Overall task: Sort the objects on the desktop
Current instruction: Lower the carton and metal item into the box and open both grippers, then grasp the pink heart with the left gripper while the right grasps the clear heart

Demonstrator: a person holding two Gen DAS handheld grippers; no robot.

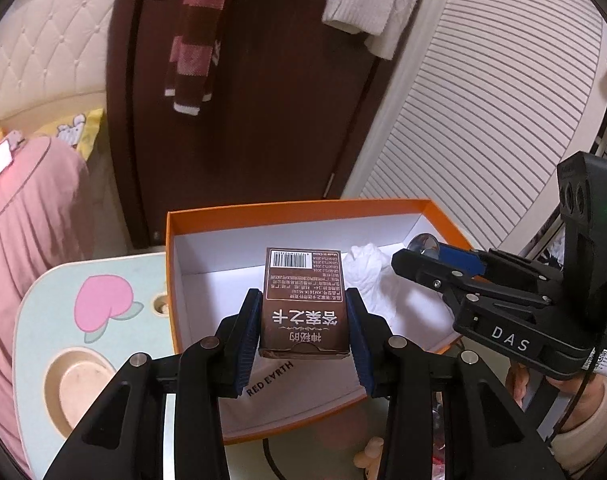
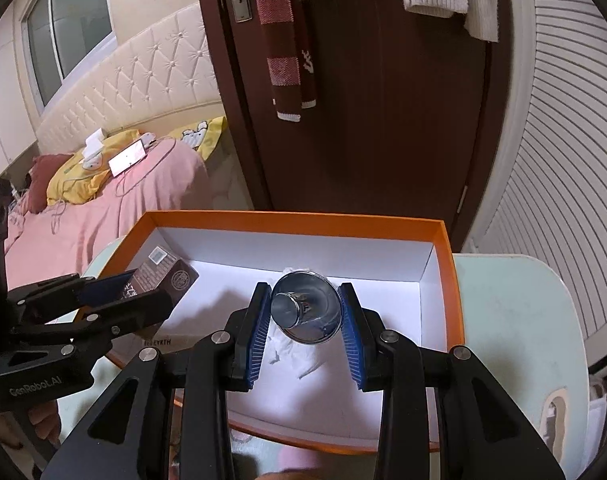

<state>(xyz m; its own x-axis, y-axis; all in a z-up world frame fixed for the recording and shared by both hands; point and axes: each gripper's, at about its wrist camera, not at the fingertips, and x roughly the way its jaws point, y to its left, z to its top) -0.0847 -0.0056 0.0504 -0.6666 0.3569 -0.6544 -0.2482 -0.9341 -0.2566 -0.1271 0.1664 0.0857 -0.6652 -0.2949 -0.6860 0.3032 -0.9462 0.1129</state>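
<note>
My left gripper [image 1: 305,300] is shut on a brown card box [image 1: 304,300] with white print and a barcode, held above the orange box [image 1: 231,214] with a white inside. My right gripper [image 2: 305,300] is shut on a shiny metal cup [image 2: 306,308], held over the same orange box [image 2: 295,218]. Crumpled white tissue [image 1: 367,276] lies on the box floor and shows under the cup in the right wrist view [image 2: 291,350]. The right gripper [image 1: 423,258] shows in the left view; the left gripper and brown box [image 2: 159,276] show in the right view.
The orange box stands on a small pale table [image 1: 87,320] with a pink peach print and a round cup recess [image 1: 79,380]. A pink bed [image 2: 115,204] is at the left, a dark brown door [image 2: 363,100] behind, a slatted white panel [image 2: 563,160] at the right.
</note>
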